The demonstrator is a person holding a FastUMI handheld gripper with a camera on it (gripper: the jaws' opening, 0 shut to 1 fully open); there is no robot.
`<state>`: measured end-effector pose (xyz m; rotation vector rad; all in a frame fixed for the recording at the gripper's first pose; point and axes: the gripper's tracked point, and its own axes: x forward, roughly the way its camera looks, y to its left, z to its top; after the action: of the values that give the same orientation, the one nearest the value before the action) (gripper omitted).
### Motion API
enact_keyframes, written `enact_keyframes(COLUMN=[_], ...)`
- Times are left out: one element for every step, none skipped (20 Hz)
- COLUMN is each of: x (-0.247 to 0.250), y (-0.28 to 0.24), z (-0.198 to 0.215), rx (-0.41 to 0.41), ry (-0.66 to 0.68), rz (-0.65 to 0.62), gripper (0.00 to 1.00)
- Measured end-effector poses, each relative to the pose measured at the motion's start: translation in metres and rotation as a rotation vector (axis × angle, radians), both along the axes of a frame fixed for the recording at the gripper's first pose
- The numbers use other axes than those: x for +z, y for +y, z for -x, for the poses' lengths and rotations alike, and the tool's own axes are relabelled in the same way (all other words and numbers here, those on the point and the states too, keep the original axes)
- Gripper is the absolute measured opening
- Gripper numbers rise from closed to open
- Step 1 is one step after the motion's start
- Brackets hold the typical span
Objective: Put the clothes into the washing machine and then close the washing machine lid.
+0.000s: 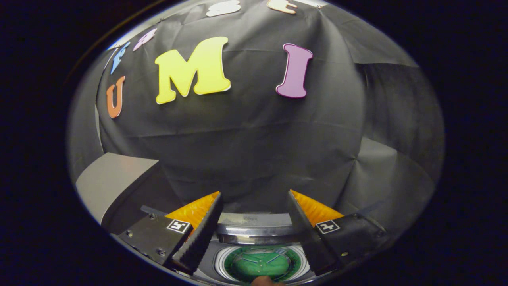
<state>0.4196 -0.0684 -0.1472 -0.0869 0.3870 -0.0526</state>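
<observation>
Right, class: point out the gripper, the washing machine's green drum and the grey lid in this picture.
gripper (254, 206): gripper view, open gap midway between its fingertips, nothing held.
green drum (260, 264): gripper view, middle of the green floor, between the fingers.
grey lid (111, 178): gripper view, flat grey face.

- We see our gripper (254, 198) with its two fingers spread wide apart and nothing held between them.
- Our fingers (198, 238) are black with ribbed inner pads and orange backs, and each carries a small square marker near its base.
- They angle outward from base to tip, pointing forward and level.
</observation>
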Motion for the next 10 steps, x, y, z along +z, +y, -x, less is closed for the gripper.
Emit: enact_keyframes(x=[-0.003, -0.006, -0.009, -0.011, -0.015, -0.020, -0.025, -0.031, -0.036, -0.038], y=[-0.001, -0.002, -0.002, -0.002, -0.001, -0.002, -0.003, -0.004, -0.004, -0.003], z=[0.007, 0.013, 0.019, 0.021, 0.024, 0.031, 0.042, 0.050, 0.058, 0.068], rx=[-0.008, -0.018, -0.027, -0.036, -0.044, -0.054, -0.065, -0.078, -0.090, -0.103], ry=[0.004, 0.010, 0.018, 0.028, 0.039, 0.058, 0.077, 0.101, 0.122, 0.123], rz=[0.003, 0.005, 0.009, 0.010, 0.012, 0.009, 0.004, -0.004, -0.021, -0.039], gripper=[1.00, 1.00, 1.00, 1.00, 1.00, 1.00, 1.00, 1.00, 1.00, 1.00])
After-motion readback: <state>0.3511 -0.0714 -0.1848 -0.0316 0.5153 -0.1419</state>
